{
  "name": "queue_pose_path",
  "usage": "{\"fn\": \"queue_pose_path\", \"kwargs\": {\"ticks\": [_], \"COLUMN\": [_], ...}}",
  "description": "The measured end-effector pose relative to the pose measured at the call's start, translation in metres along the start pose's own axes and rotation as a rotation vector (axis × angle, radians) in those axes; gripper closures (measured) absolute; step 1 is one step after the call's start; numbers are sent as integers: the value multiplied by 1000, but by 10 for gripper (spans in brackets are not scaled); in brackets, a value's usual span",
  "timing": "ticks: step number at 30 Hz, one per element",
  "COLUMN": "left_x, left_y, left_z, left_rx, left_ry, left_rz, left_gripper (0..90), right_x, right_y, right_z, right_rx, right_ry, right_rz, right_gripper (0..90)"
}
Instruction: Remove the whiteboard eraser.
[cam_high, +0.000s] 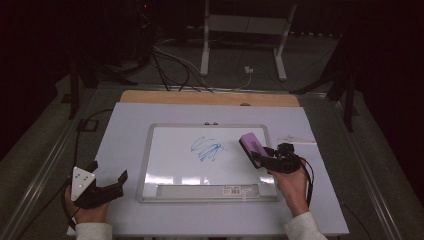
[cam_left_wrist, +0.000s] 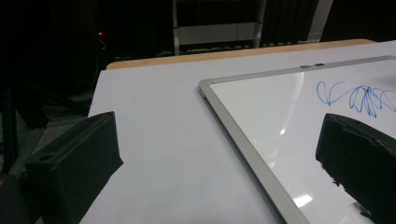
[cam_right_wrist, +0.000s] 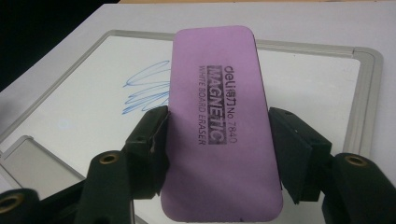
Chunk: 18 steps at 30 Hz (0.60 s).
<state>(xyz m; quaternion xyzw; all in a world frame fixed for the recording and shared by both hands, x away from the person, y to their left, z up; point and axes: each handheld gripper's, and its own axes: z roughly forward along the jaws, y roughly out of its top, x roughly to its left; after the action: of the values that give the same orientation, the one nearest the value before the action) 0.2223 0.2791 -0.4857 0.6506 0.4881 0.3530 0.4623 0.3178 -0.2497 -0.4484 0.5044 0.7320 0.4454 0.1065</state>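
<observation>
- The purple eraser (cam_right_wrist: 219, 121) bears "deli", Chinese characters and "No. 7840".
- Below: "MAGNETIC", then "WHITE BOARD ERASER".
- Barcode sticker (cam_high: 233, 190) at the whiteboard's (cam_high: 165, 150) near edge: unreadable.

Your right hand-held gripper (cam_high: 257, 156) clamps purple eraser (cam_high: 252, 144) over whiteboard (cam_high: 165, 150), right of blue scribble (cam_high: 207, 149). Your left hand-held gripper (cam_high: 107, 177) sits on bench (cam_high: 125, 125) left of whiteboard, jaws spread (nothing between them). Barcode label (cam_high: 234, 190) on whiteboard's near tray.
</observation>
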Motion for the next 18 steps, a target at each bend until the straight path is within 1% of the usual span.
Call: {"fn": "queue_pose_path", "kwargs": {"ticks": [6,18], "left_x": [-1,1], "left_y": [0,-1], "left_z": [2,1], "left_rx": [5,3], "left_ry": [-3,-3], "left_rz": [3,2], "left_gripper": [6,6], "right_x": [3,14], "right_y": [4,16], "right_z": [7,21], "right_rx": [0,14], "right_ry": [4,2], "right_rz": [-4,-35], "right_gripper": [412,412]}}
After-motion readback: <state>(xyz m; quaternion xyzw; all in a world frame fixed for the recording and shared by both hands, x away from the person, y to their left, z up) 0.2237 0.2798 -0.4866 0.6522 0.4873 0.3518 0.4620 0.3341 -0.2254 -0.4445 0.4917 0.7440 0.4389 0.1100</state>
